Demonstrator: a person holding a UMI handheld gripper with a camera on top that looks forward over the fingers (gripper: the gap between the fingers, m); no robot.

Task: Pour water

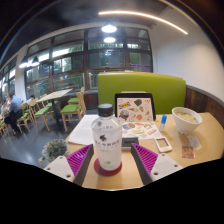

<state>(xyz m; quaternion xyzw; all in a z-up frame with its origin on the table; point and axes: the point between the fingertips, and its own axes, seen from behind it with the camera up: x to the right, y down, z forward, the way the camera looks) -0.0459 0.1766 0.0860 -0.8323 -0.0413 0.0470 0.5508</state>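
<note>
A clear plastic water bottle (107, 138) with a white cap and a pale label stands upright on a round dark-red coaster (108, 167) on the wooden table (205, 135). My gripper (112, 160) is open. Its two purple pads (79, 160) flank the bottle, and a gap shows on each side, so the bottle stands between the fingers on its own. A white cup (186, 119) stands on the table beyond the right finger.
A tablet or menu stand (134, 108) and papers lie just behind the bottle. A small flat device (162, 145) lies by the right finger. A green bench back (150, 88) rises behind the table. A small plant (55, 150) sits near the left finger. Chairs and tables fill the room beyond on the left.
</note>
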